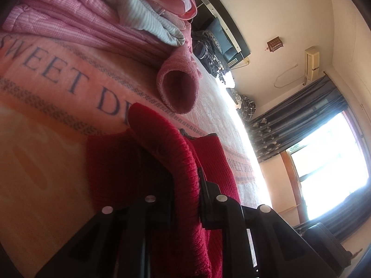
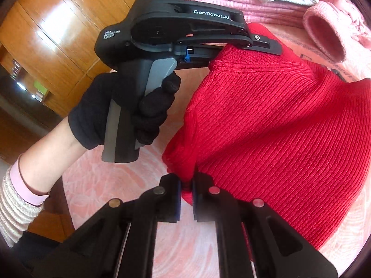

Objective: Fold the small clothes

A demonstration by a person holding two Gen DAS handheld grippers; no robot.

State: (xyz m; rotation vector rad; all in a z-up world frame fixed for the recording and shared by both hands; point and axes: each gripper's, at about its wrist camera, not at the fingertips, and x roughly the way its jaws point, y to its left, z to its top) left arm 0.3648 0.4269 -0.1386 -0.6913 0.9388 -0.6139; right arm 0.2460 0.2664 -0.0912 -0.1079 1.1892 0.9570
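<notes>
- the red knit garment point(image 2: 278, 125) lies partly on the pink bedspread point(image 2: 111, 176) and is lifted along one side; in the right wrist view it fills the frame from 12 to 4 o'clock
- the right gripper point(image 2: 185, 185) sits at 6 o'clock, its jaws pressed nearly together and pinching a low corner of the red knit
- the left gripper point(image 2: 243, 53), held by a black-gloved hand point(image 2: 120, 113), reaches in from 10 o'clock and bites the upper corner of the same edge; in the left wrist view a ribbed band of the knit point(image 1: 180, 162) runs between its fingers point(image 1: 208, 197), so it is clamped on the cloth
- a pink garment with an open cuff point(image 2: 327, 37) lies at 1 o'clock, near the red one and unfolded; a pile of pink and striped bedding point(image 1: 92, 18) is stacked behind it
- progress, as a judgement: early; both corners of one edge are gripped and raised, but no crease is laid flat yet; carrying this edge across, further folds, and the pink piece all seem left to do
</notes>
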